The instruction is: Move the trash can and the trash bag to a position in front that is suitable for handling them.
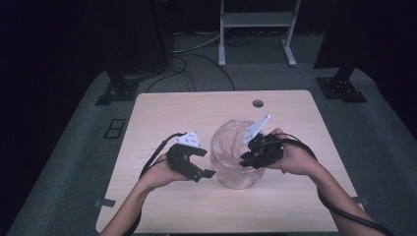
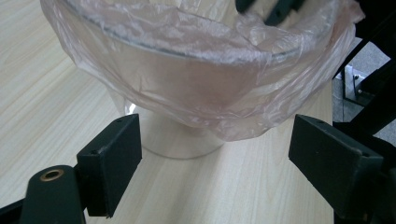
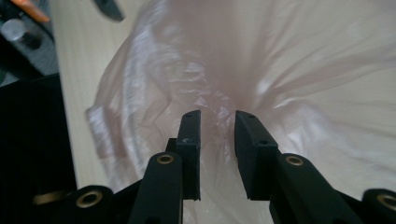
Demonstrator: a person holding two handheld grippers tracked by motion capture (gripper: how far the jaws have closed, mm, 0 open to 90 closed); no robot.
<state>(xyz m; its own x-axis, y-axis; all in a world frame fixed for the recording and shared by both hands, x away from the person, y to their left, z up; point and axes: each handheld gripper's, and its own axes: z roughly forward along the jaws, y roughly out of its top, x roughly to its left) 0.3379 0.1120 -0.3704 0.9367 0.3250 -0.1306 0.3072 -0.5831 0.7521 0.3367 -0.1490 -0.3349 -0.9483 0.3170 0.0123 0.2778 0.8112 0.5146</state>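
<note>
A thin pink translucent plastic bag [image 1: 235, 147] lines a clear round container [image 2: 180, 140] standing near the middle of the pale wooden table [image 1: 162, 113]. The right gripper [image 1: 251, 158] reaches inside it, jaws narrowly apart with a fold of film between them, not visibly pinched. The left gripper [image 1: 196, 167] waits just left, jaws wide. A poor pinch could slip off the film or tip the container.
</note>
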